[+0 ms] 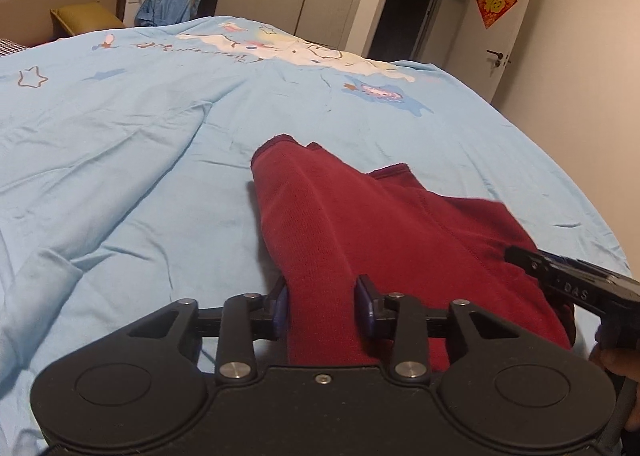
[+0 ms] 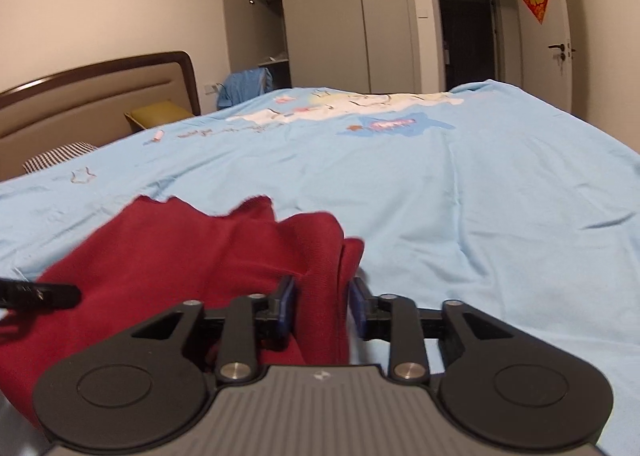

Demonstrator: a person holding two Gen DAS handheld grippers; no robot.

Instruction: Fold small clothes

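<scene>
Scene: a red knit garment (image 1: pixel 360 215) lies on my bed's pale blue quilt (image 1: pixel 120 155), bunched into ridges, near the quilt's close edge.
Left claw: my left gripper (image 1: pixel 325 306) has its blue pads on either side of a raised ridge of the red cloth; the fabric fills the gap between them, so I judge it pinched, though the jaws stand partly apart around the thick fold.
Right claw: my right gripper (image 2: pixel 323 306) straddles another upright fold at the garment's other side, jaws partly closed, cloth between the pads (image 2: pixel 289 302).
Position: each claw shows at the edge of the other's view, so the two grips sit at opposite ends of one hem or side.
Handling: soft, light, limp knit, I judge; it sags and creases freely, and is not slippery against rubber pads.
Where to hold: corners or hem edges, single layers if possible, since bunched folds may slip out unevenly.
Background: wardrobe (image 2: pixel 340 15) and door (image 2: pixel 552 35) beyond.
</scene>
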